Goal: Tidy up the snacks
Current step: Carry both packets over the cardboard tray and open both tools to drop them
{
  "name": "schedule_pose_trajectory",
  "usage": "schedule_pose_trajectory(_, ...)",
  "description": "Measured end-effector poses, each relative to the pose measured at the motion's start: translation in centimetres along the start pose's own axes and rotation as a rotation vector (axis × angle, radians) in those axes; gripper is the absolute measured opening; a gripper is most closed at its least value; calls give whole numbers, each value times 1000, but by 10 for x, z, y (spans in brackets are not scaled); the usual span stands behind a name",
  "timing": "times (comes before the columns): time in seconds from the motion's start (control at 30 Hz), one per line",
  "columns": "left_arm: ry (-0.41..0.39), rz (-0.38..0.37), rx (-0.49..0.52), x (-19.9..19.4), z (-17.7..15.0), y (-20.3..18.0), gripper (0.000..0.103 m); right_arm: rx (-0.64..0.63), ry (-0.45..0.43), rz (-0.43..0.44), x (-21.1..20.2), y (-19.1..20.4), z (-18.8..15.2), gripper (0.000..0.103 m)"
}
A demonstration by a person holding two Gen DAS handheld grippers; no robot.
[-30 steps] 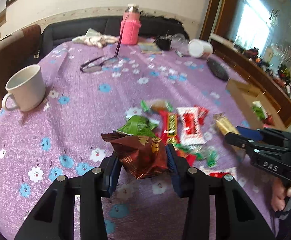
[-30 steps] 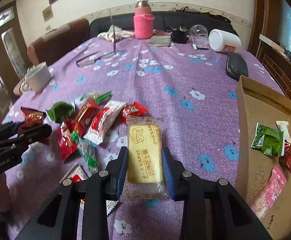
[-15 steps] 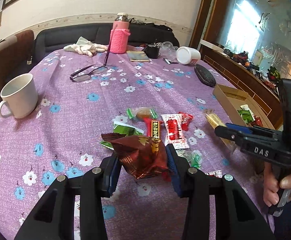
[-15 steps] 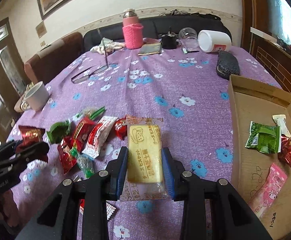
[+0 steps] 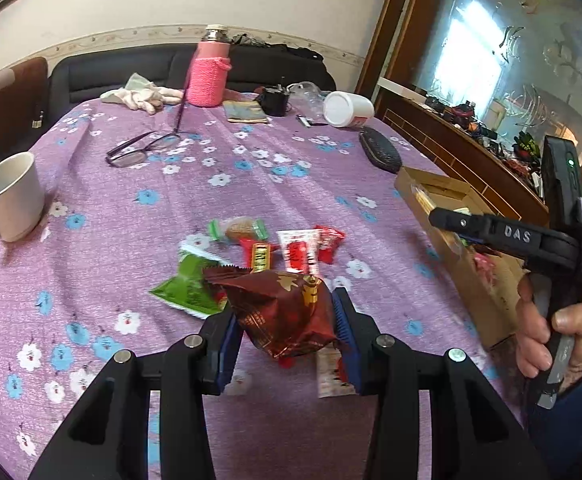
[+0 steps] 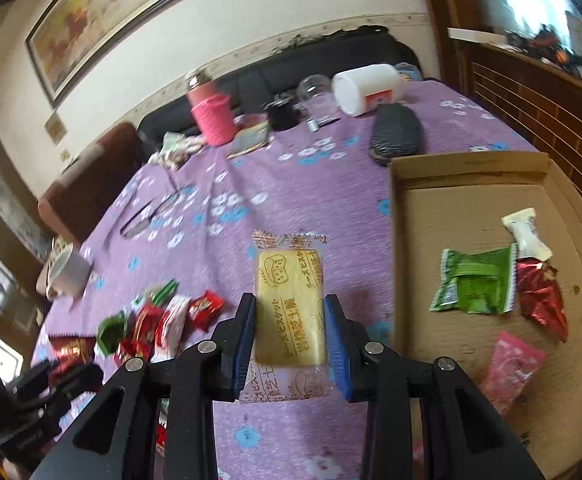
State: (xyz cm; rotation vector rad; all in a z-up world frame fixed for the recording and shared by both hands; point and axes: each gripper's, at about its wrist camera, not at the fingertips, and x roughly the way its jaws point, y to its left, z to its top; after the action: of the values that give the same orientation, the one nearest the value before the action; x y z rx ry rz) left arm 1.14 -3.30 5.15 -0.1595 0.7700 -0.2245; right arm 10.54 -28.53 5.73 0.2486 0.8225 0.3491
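Item: snack sorting, both jaws loaded.

Left gripper (image 5: pixel 287 322): I am clamping the dark red foil packet (image 5: pixel 281 312), lifted clear above the bench (image 5: pixel 251 184) near its near edge.
Right gripper (image 6: pixel 289 330): I am gripping the yellow biscuit packet (image 6: pixel 289 308) by its long sides, carrying it just beside the cardboard box (image 6: pixel 463 168) at the bench's right edge.

Risks, as I am judging them: the puffy foil packet is slippery and could be squeezing out of my jaws; the biscuit packet's loose far end could be catching on the box wall; pinching harder could be cracking the biscuits.

Counts:
- Snacks in box: four (one green, one white, one red, one pink).
- Snacks held: two.
- Loose snacks mid-bench: about six; the pile is overlapping, so I am not counting exactly.
- Box: one.
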Motion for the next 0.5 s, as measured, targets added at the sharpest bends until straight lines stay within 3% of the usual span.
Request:
schedule_pose_trajectory(0.27, 32, -83, 49, 13, 18, -45, 42, 135, -51, -21, -17, -40, 15, 36)
schedule_pose_trajectory(0.5, 61, -174, 122, 37, 41, -107, 42, 250, -93, -31, -30, -77, 25, 36)
